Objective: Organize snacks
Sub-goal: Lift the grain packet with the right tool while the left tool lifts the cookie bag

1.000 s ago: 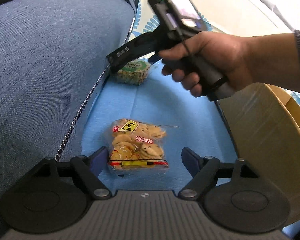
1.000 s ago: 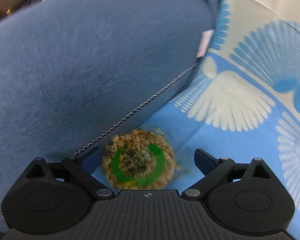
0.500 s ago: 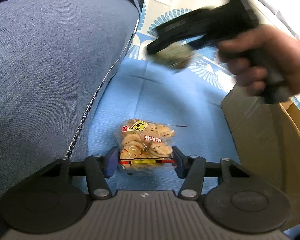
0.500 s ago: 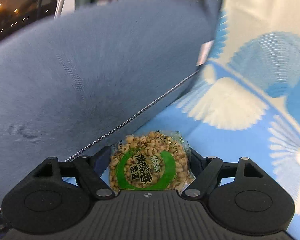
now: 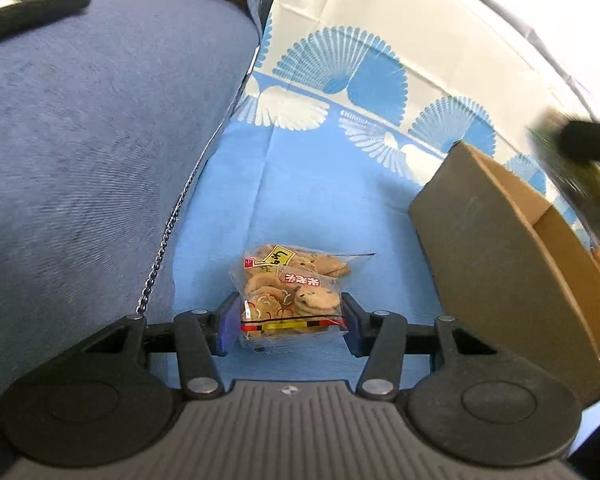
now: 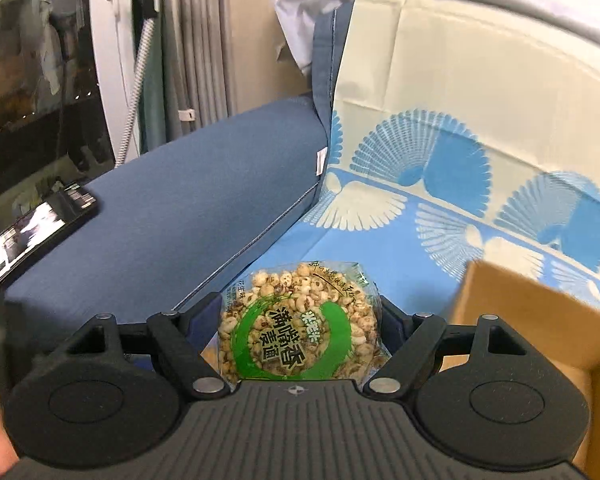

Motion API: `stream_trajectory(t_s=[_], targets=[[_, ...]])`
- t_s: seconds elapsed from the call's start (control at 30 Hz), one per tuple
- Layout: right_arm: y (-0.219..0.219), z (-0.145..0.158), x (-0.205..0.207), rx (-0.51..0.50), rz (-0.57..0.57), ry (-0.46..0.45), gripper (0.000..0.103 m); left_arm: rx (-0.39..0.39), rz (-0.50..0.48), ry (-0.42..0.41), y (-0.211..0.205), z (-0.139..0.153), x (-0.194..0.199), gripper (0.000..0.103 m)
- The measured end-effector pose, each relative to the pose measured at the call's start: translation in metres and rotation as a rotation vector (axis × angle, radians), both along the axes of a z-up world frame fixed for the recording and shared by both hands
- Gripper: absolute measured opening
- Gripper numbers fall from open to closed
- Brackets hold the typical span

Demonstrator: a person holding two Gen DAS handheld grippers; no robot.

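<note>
Left claw closing on cookie bag; right claw clamps puffed-grain pack.

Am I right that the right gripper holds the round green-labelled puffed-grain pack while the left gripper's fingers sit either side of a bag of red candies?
Not quite. The left gripper straddles a clear bag of tan crackers, not red candies, as the left wrist view shows. The right gripper does hold the green-labelled puffed-grain pack.

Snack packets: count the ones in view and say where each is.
2. The cracker bag sits between the left gripper's closing fingers; the puffed-grain packet is clamped in the right gripper. The cardboard box may hide more.
</note>
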State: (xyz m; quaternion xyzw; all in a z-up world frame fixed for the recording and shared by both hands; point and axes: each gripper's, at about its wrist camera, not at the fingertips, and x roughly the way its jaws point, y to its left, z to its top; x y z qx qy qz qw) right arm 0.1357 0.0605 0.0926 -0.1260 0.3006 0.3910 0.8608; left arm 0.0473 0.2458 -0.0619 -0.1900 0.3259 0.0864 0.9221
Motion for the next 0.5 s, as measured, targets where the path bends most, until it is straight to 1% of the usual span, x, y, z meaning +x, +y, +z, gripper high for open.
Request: stream_trajectory(t_s=[0.1, 0.17, 0.3, 0.37, 0.5], targets=[[-0.022, 0.005, -0.033, 0.051, -0.005, -0.027, 0.081, 0.010, 0.001, -0.014, -0.006, 0.005, -0.010, 0.056], [-0.040, 0.005, -0.055, 0.066, -0.004, -0.055, 0.081, 0.009, 0.005, -0.028, -0.009, 0.009, -0.017, 0.056], [-0.066, 0.000, -0.084, 0.102, -0.005, -0.086, 0.081, 0.041, -0.011, -0.070, -0.019, 0.015, -0.029, 0.056], [-0.076, -0.010, -0.091, 0.132, -0.027, -0.085, 0.081, 0.062, -0.020, -0.078, -0.025, 0.018, -0.033, 0.056], [-0.094, -0.030, -0.100, 0.199, -0.096, -0.056, 0.081, 0.109, -0.037, -0.089, -0.039, 0.026, -0.043, 0.056]])
